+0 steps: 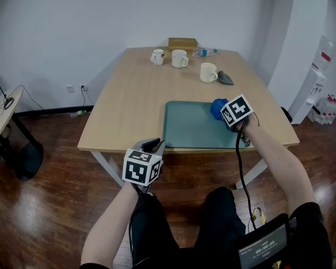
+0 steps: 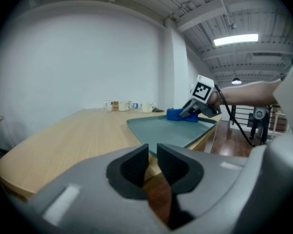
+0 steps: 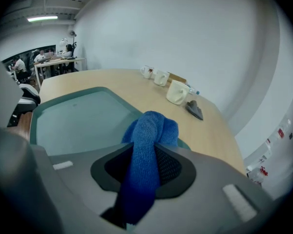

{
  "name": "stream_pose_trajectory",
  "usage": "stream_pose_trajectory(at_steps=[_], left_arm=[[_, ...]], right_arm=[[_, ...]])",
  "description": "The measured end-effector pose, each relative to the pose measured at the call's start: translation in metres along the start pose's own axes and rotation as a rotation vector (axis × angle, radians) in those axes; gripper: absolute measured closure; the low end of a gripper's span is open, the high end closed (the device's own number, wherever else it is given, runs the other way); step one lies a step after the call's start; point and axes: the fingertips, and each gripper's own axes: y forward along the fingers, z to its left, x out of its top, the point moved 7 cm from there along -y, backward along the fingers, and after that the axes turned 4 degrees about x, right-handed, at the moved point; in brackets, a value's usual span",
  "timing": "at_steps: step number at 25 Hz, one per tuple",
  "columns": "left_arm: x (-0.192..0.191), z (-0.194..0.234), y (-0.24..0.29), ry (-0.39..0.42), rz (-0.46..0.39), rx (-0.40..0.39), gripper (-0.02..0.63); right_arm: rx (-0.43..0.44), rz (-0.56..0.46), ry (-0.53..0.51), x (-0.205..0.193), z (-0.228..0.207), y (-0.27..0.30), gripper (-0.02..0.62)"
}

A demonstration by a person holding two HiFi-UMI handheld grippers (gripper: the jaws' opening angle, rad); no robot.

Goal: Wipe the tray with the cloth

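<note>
A teal tray (image 1: 190, 129) lies on the wooden table (image 1: 134, 94) near its front edge. My right gripper (image 1: 226, 115) is over the tray's far right corner, shut on a bunched blue cloth (image 1: 217, 107). In the right gripper view the cloth (image 3: 151, 128) fills the gap between the jaws and hangs over the tray (image 3: 78, 116). My left gripper (image 1: 154, 145) hovers at the table's front edge, just off the tray's near left corner. Its jaws (image 2: 152, 153) are shut with nothing between them, and the tray (image 2: 171, 130) lies ahead of them.
Three white mugs (image 1: 158, 56) (image 1: 180, 59) (image 1: 208, 72) stand at the far side of the table. Beside them are a dark small object (image 1: 225, 78), a cardboard box (image 1: 182, 43) and a plastic bottle (image 1: 204, 52). Another desk (image 1: 0, 111) stands at the left.
</note>
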Motion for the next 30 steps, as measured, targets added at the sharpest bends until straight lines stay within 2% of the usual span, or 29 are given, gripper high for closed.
stream_pose_trajectory(at_steps=[10,13,17,20,25,27,30], left_arm=[[-0.015,-0.013,-0.002,0.041,0.054,-0.001,0.551],[-0.013,-0.018,-0.008,0.06,0.044,-0.001,0.543],[-0.008,-0.017,-0.015,0.111,0.015,0.018,0.532],[-0.004,-0.017,-0.014,0.116,0.017,0.016,0.526],[0.016,-0.03,-0.002,0.154,0.043,-0.022,0.487],[0.017,-0.027,0.002,0.123,0.058,-0.059,0.465],[0.015,-0.02,0.003,0.024,0.039,-0.095,0.465]], right_arm=[[0.182,-0.102,-0.106,0.082,0.115,0.026,0.483],[0.233,-0.118,-0.155,0.099,0.148,0.03,0.483],[0.347,-0.197,-0.205,0.109,0.178,0.024,0.483],[0.368,-0.217,-0.207,0.102,0.169,0.017,0.485],[0.244,-0.159,-0.147,0.061,0.091,-0.013,0.483],[0.179,-0.117,-0.112,0.038,0.057,-0.021,0.483],[0.059,-0.046,-0.088,0.003,0.01,-0.032,0.483]])
